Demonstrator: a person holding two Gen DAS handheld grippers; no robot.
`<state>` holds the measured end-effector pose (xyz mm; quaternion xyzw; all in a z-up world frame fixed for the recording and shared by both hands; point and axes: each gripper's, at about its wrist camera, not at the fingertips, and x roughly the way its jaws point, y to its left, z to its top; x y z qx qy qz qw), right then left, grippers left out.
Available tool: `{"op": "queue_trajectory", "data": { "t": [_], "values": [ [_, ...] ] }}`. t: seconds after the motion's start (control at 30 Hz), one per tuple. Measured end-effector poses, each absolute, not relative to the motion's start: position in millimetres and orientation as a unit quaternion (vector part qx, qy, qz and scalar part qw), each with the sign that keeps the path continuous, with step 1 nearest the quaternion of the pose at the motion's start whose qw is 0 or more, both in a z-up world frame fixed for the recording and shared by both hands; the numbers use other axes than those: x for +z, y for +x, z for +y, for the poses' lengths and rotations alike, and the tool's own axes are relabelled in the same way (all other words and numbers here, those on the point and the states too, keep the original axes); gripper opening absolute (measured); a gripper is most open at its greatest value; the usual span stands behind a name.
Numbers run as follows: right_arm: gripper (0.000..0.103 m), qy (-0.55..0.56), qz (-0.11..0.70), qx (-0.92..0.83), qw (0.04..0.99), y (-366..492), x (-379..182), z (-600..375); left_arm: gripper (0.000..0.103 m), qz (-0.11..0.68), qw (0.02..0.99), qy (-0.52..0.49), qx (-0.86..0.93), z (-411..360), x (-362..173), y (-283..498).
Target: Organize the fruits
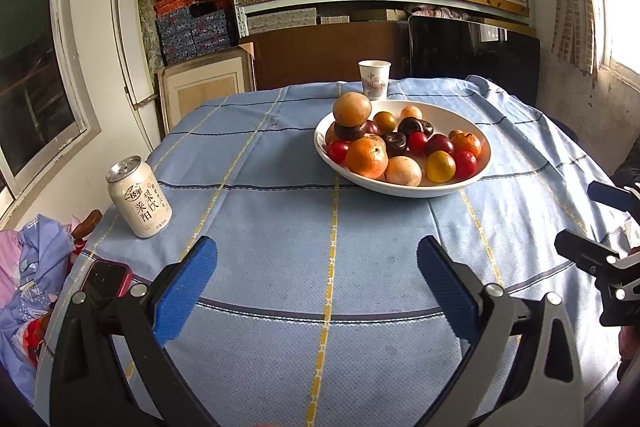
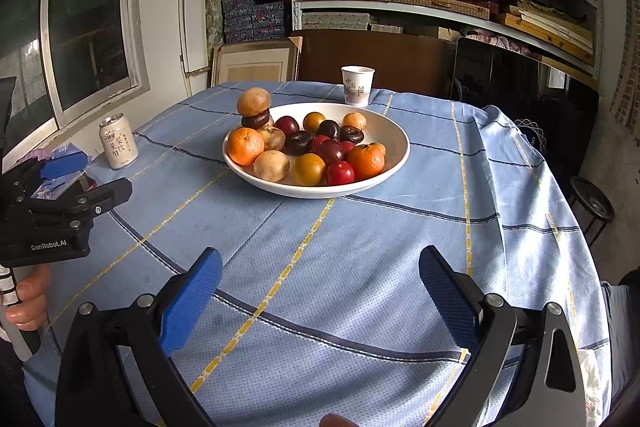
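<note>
- Left claw (image 1: 316,283) and right claw (image 2: 320,287) hover low over the counter (image 2: 360,267), fingers spread apart, empty.
- Fruit-filled white bowl (image 2: 394,131) sits mid-frame; bare cloth lies before it.
- Can (image 1: 139,197) stands at left edge.

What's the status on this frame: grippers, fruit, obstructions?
Left hand-held gripper and right hand-held gripper open, empty, short of the bowl. Fruit all in bowl. Can, paper cup off the direct path.

The table (image 2: 360,247) has a light blue cloth with yellow and dark lines. The bowl (image 2: 394,131) is white, the fingers (image 2: 192,299) blue. Fruits (image 2: 316,151) look orange, red, yellow, maybe dark purple.
</note>
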<state>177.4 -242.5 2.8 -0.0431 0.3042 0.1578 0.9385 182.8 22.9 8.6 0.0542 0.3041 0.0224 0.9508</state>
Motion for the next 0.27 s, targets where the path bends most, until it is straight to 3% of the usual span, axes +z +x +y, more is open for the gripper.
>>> {"op": "queue_trajectory", "data": {
  "t": [0.27],
  "values": [
    [0.099,-0.044,0.304,0.158,0.938,177.4,2.5,-242.2,0.098,0.313,0.948,0.055,0.015,21.4,5.6,184.0]
  ]
}}
